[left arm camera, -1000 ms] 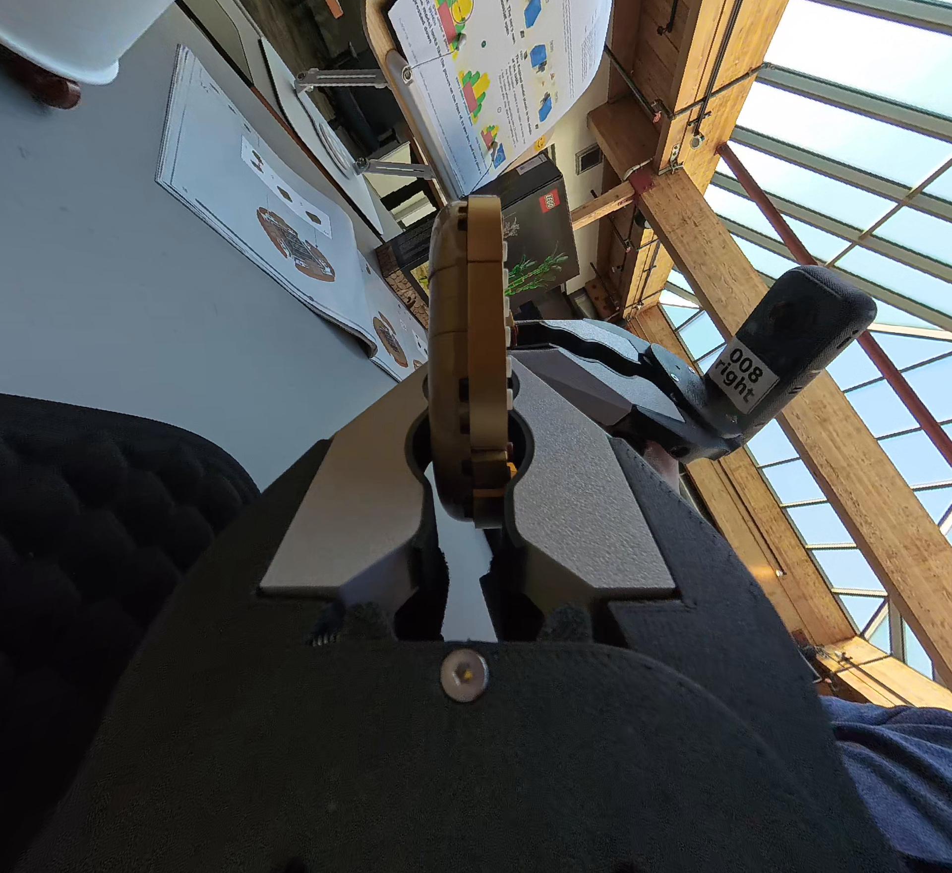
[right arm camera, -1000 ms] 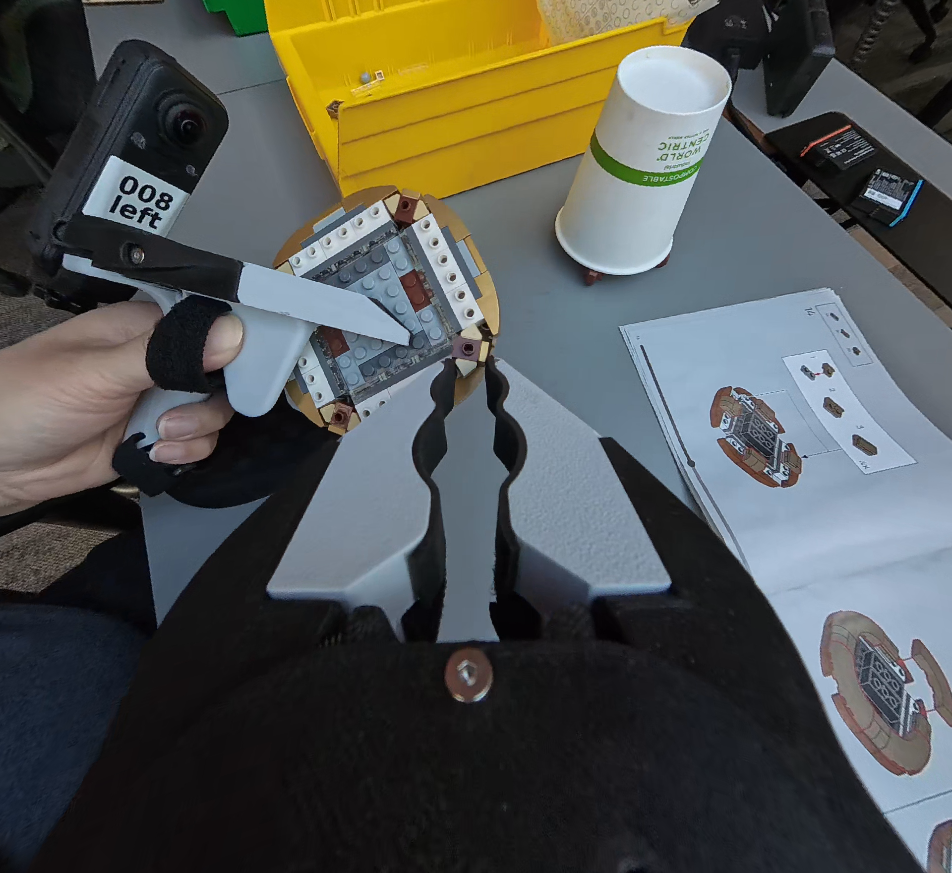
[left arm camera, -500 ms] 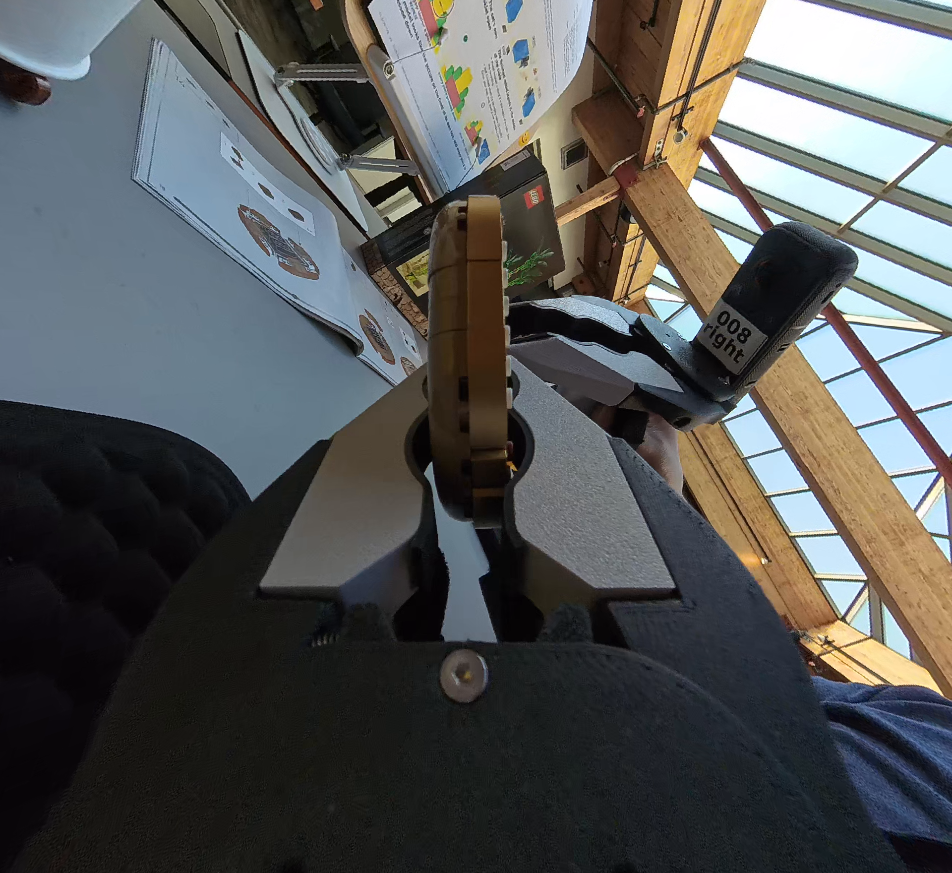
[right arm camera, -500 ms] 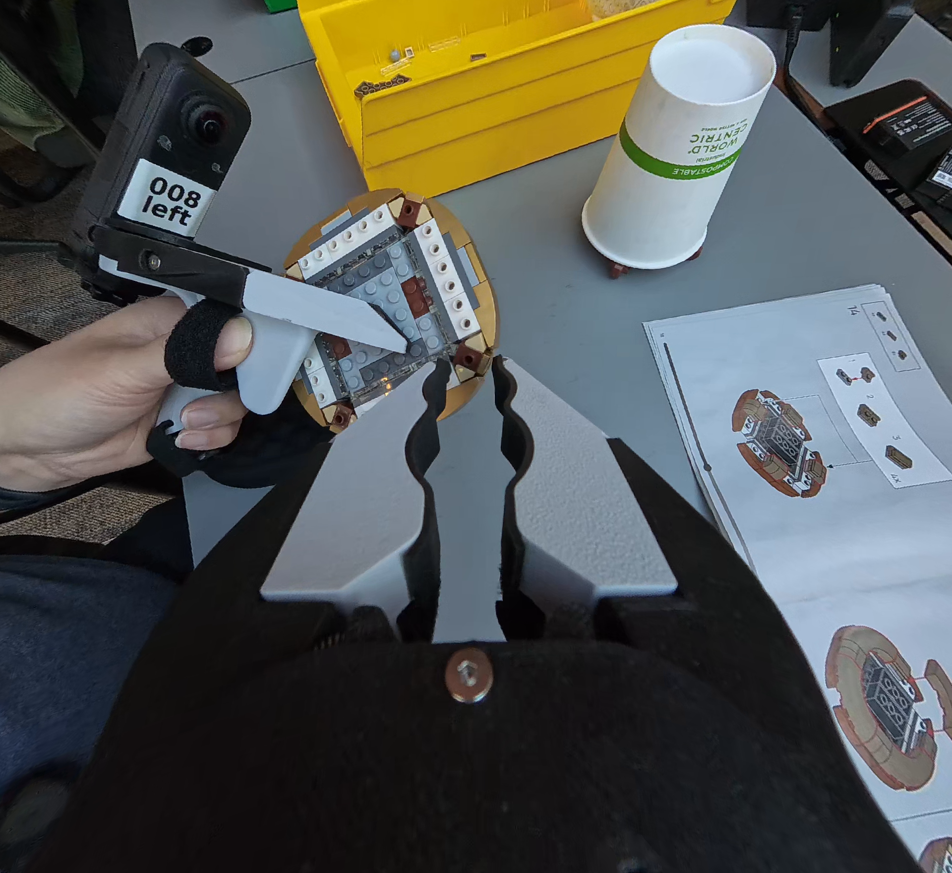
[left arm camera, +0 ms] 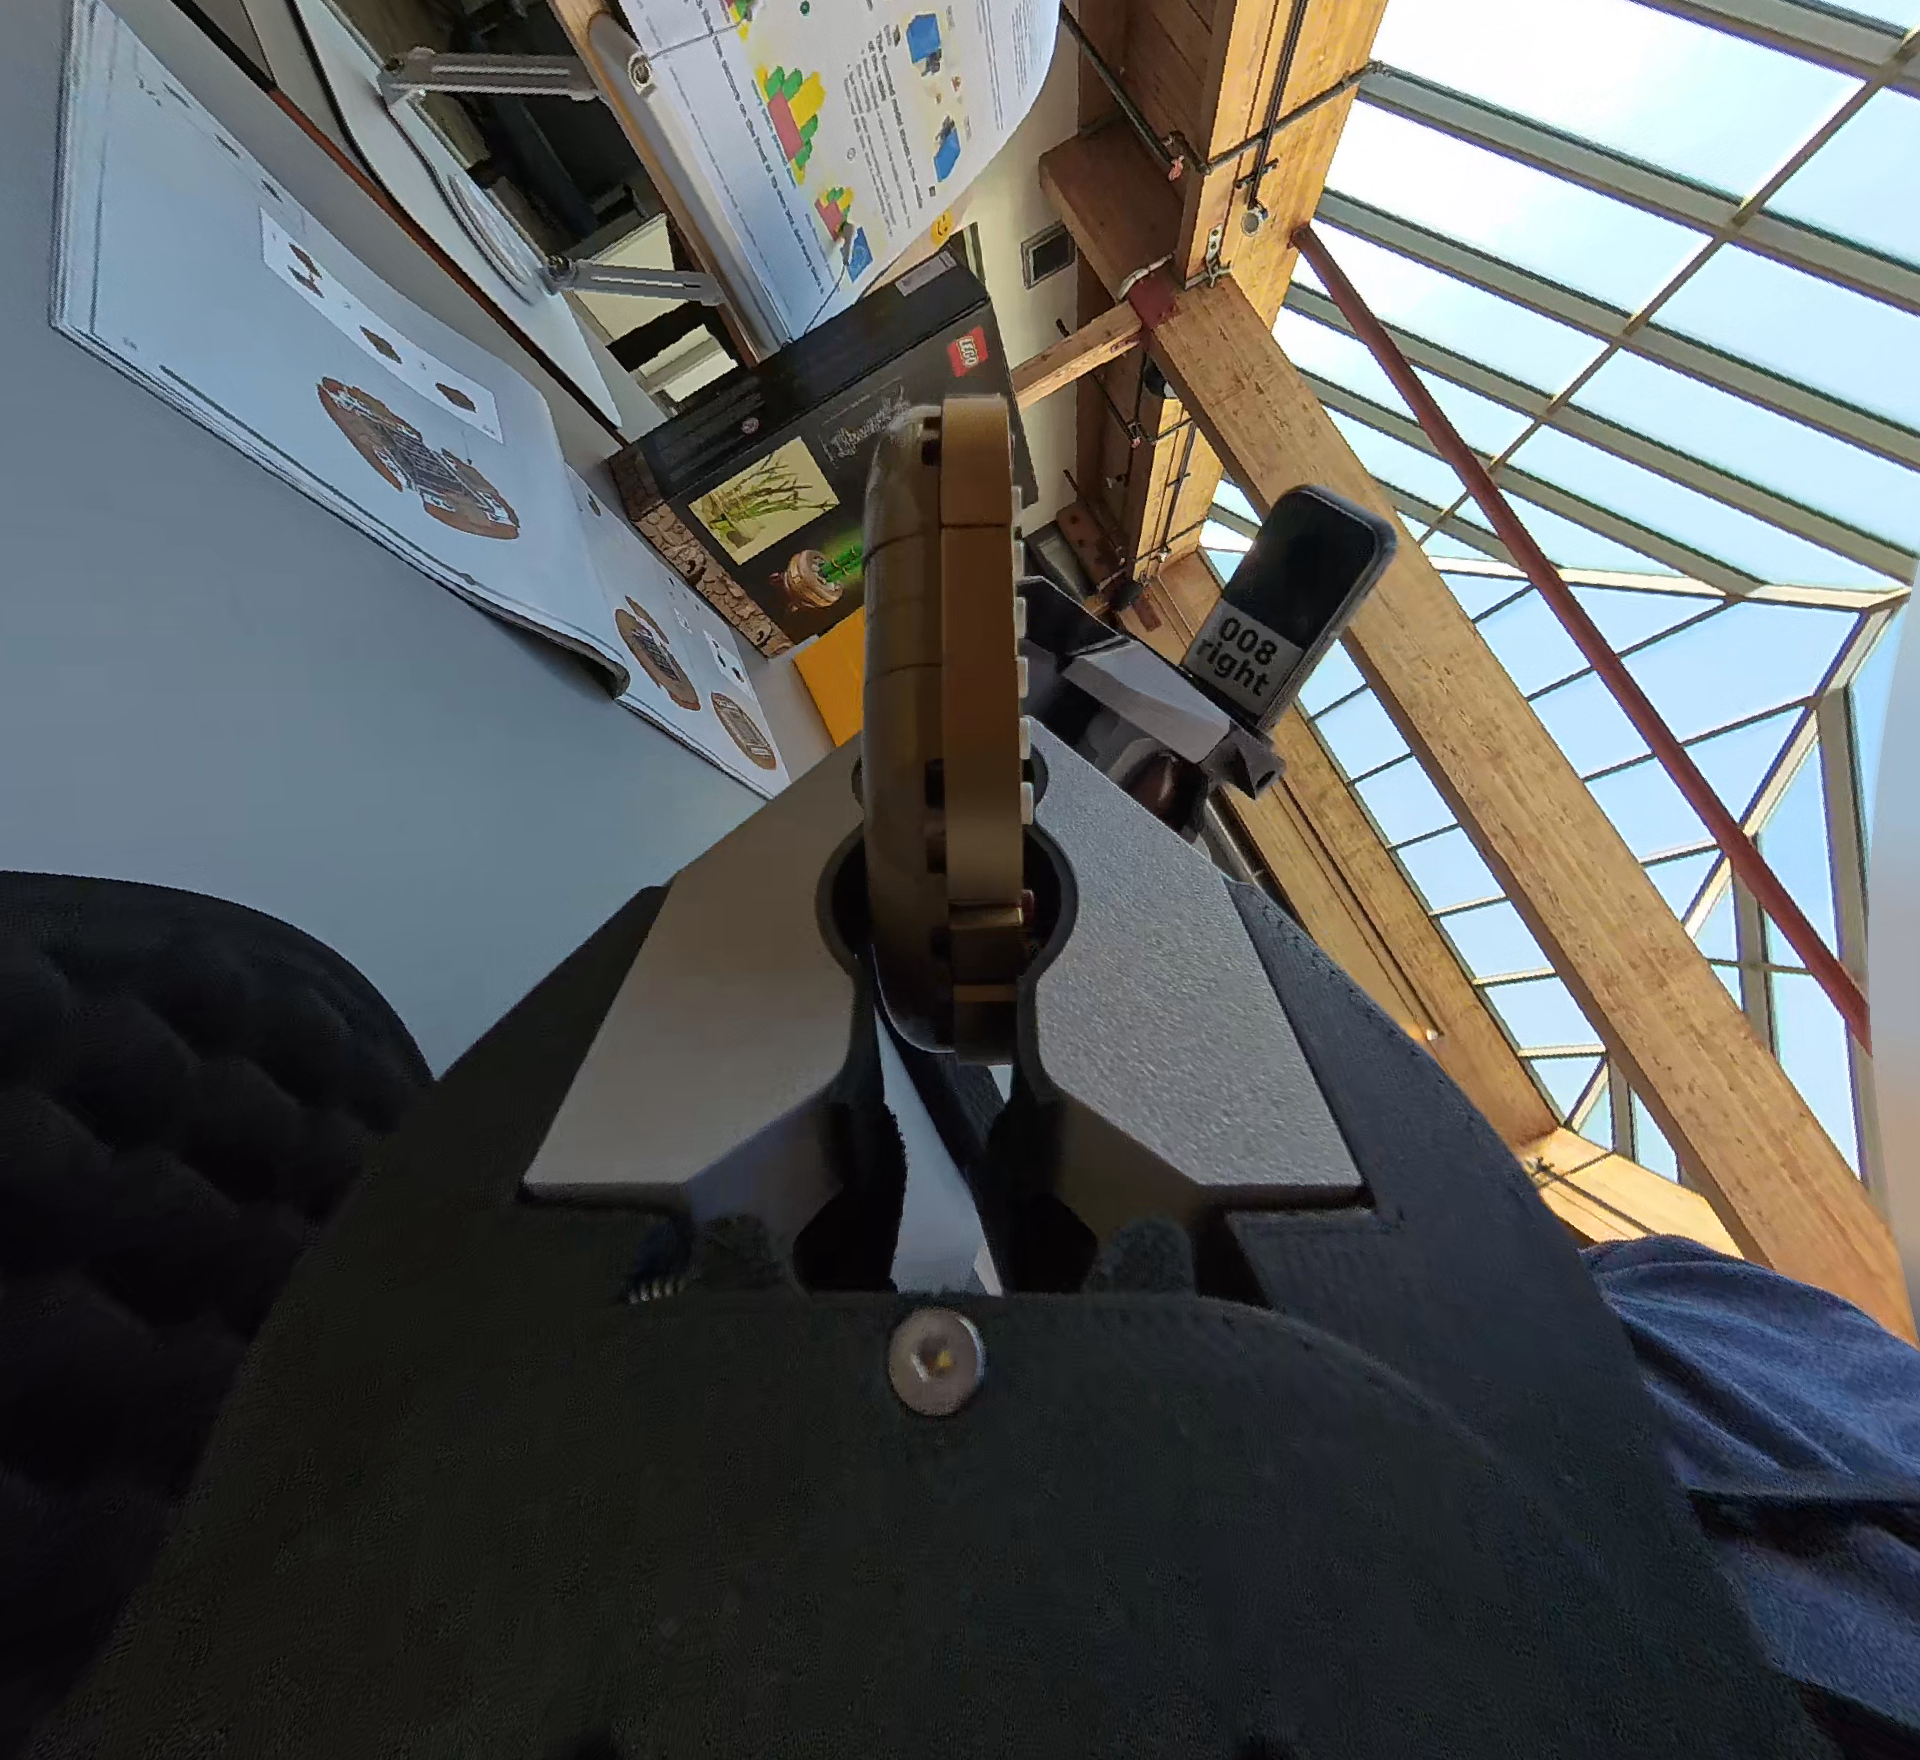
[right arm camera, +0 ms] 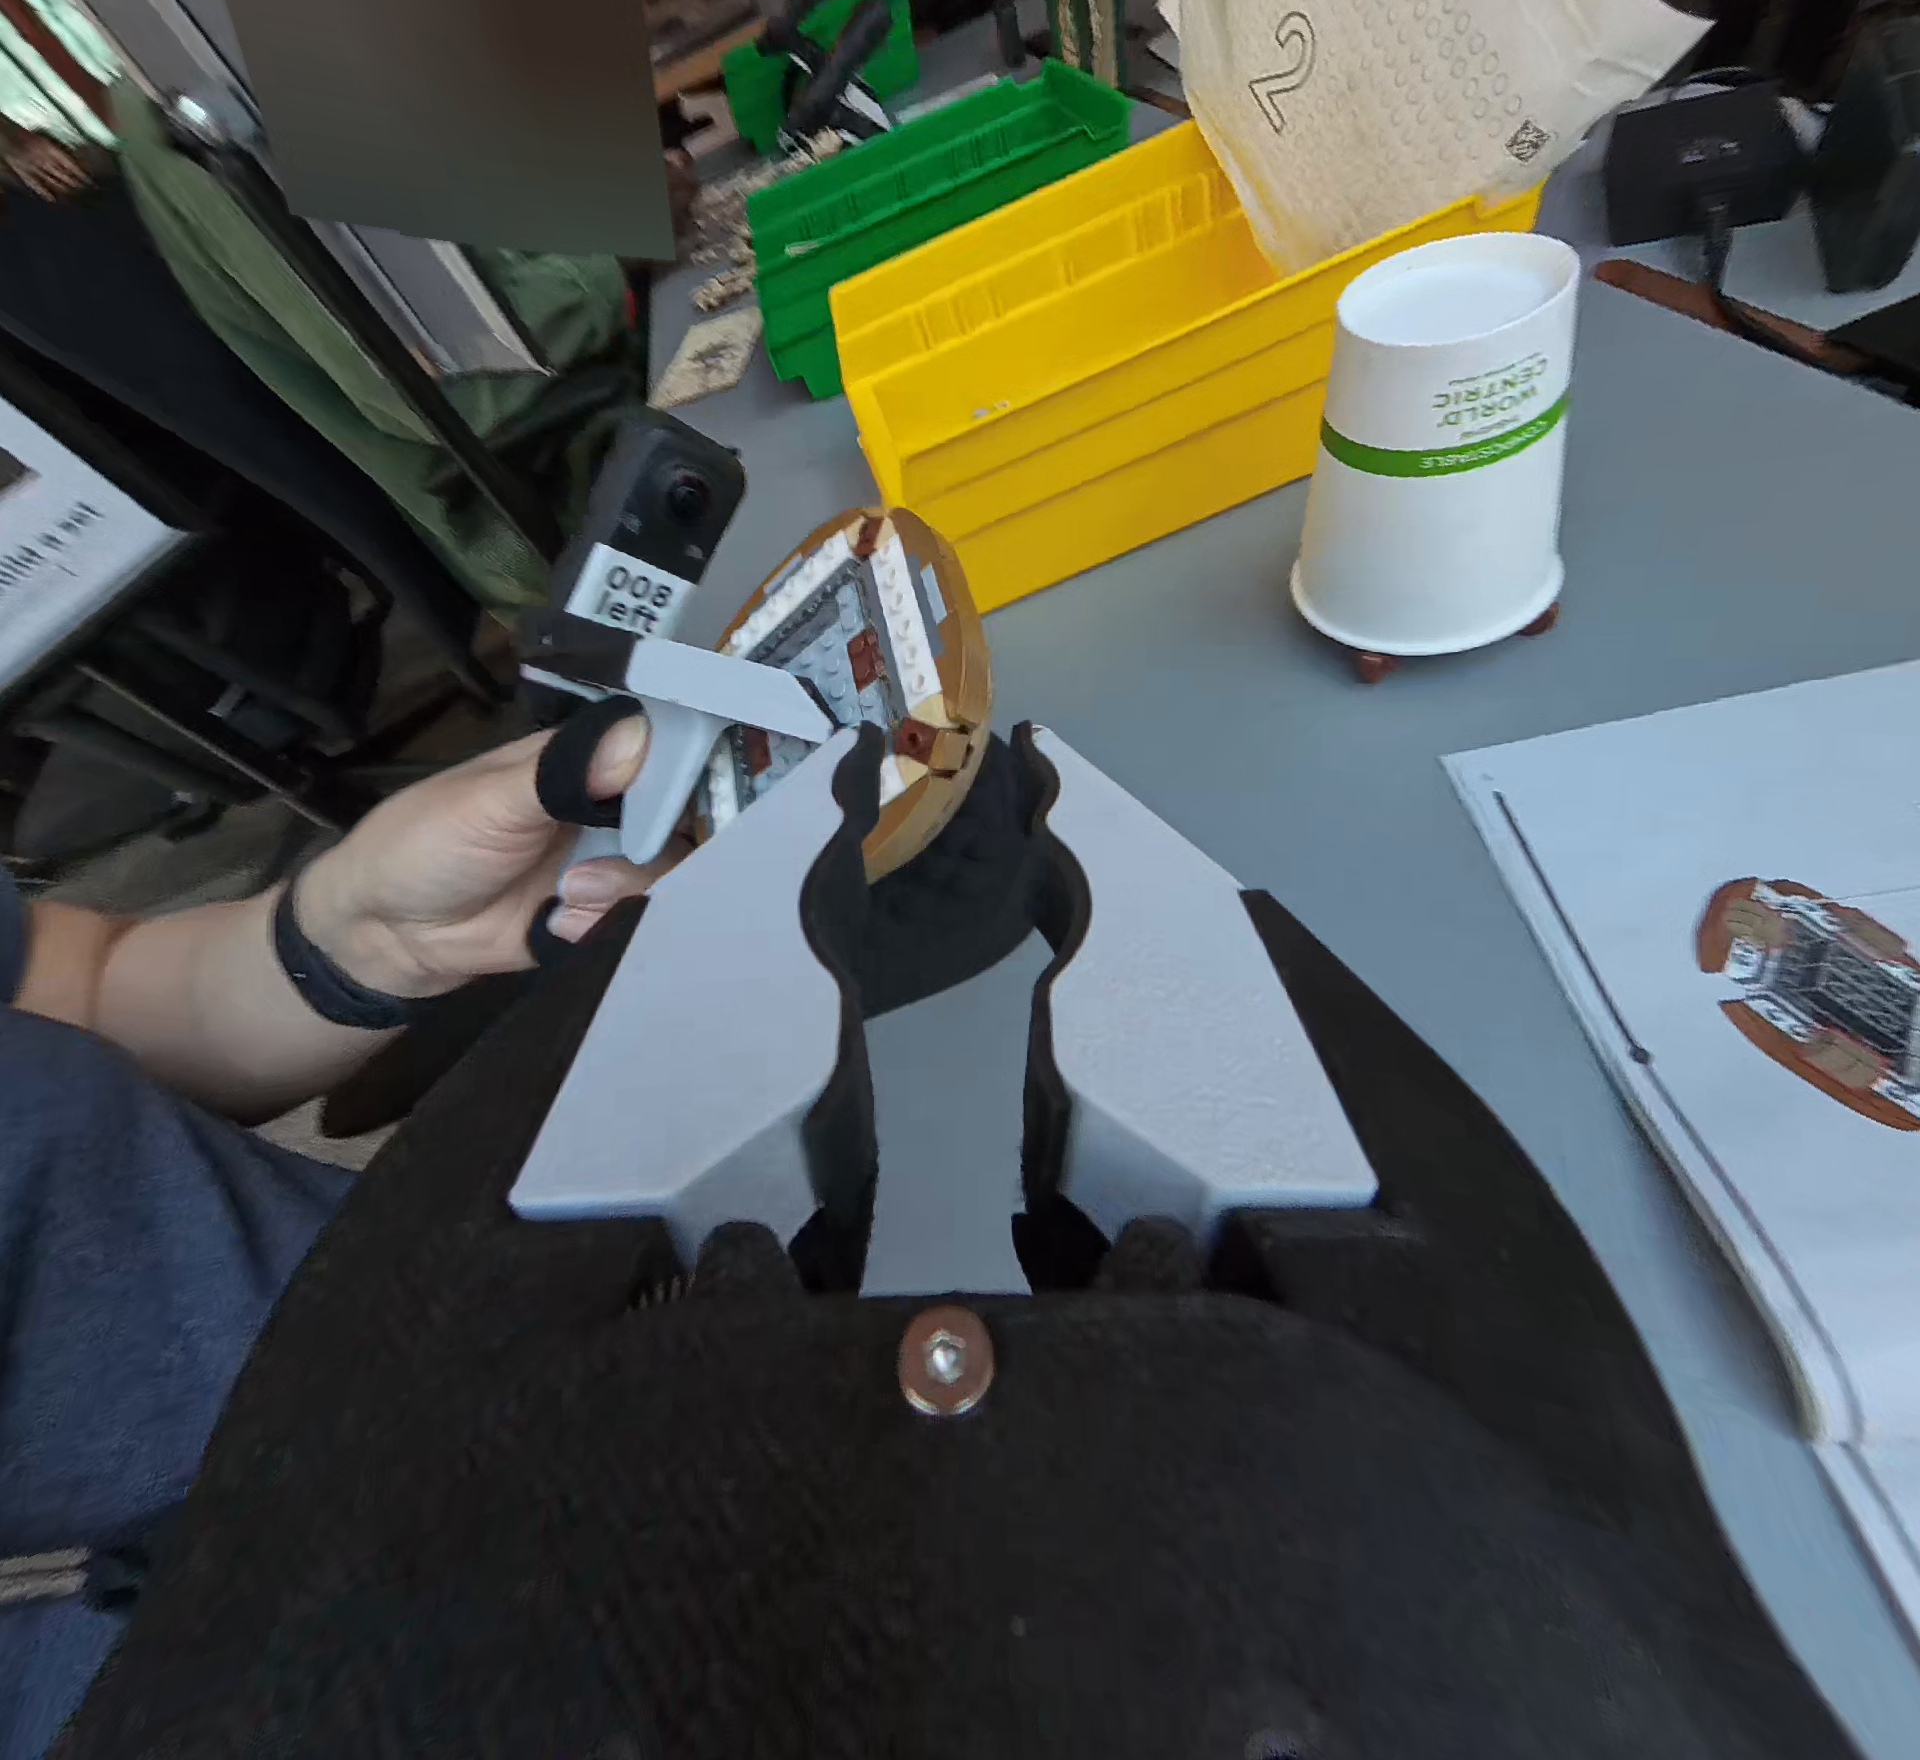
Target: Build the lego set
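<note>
Left wrist view: my left gripper [left arm camera: 940, 889] is clamped on the round lego base [left arm camera: 940, 723], which I see edge-on, gold rim upright between the jaws, studs facing right. Left of the lego base the instruction booklet [left arm camera: 312, 380] lies open on the grey surface [left arm camera: 208, 723]. Beyond the lego base stands the black set box [left arm camera: 810, 463], with a printed sheet [left arm camera: 831, 48] above it. Just right of the lego base sits my right gripper [left arm camera: 1132, 702], seen from outside with its camera on top; I can't read its jaws from here.

Right wrist view: my right gripper [right arm camera: 940, 765] is parted with nothing between its fingers, tips just in front of the lego base [right arm camera: 883, 661] at its lower edge; whether they touch it I can't tell. The lego base is off the surface [right arm camera: 1195, 723], tilted, grey and white studded face toward me, pinched by the left gripper [right arm camera: 800, 723] in the person's hand [right arm camera: 468, 858]. Behind the lego base sits a yellow bin [right arm camera: 1091, 391], a green bin [right arm camera: 914, 193] farther back. Right of the lego base an upturned white paper cup [right arm camera: 1444, 453] stands on the surface, and the booklet [right arm camera: 1714, 983] lies nearer right.
</note>
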{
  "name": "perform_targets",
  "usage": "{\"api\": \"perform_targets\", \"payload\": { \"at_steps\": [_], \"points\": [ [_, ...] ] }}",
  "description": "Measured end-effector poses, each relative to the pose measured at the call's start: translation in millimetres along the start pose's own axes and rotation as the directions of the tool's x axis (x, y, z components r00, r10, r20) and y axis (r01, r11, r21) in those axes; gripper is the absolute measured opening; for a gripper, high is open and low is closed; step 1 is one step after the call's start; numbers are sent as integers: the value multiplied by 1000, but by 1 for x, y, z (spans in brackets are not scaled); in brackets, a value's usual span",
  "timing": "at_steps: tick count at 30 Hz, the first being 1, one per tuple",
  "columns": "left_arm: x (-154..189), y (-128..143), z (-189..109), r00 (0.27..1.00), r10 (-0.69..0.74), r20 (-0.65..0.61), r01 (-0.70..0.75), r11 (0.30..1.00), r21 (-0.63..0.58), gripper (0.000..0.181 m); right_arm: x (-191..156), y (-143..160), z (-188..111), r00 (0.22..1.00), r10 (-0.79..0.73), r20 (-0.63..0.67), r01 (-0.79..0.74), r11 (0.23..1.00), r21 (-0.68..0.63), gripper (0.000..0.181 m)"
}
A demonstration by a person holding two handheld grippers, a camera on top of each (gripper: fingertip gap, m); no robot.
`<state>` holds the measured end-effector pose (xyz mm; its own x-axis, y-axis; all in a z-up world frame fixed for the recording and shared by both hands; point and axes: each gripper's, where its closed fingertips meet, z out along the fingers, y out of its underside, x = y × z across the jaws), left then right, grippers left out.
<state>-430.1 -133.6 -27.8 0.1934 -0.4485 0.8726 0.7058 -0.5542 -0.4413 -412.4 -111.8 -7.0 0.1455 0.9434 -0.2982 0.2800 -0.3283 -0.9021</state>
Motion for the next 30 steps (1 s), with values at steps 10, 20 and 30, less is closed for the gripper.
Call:
{"api": "perform_targets", "payload": {
  "at_steps": [10, 20, 30],
  "points": [
    [10, 11, 3, 996, 83, 12, -82, 992, -95, 18, -8, 0, -11, 909, 321, 266, -339, 940, 22, 21],
    [10, 15, 4, 997, 74, 10, -72, 991, -116, 18, -8, 14, -5, 888, 386, 249, -382, 922, -68, 19],
    [6, 17, 2, 996, 82, 30, -77, 988, -135, 18, -9, 21, -4, 870, 429, 241, -414, 903, -112, 9]
  ]
}}
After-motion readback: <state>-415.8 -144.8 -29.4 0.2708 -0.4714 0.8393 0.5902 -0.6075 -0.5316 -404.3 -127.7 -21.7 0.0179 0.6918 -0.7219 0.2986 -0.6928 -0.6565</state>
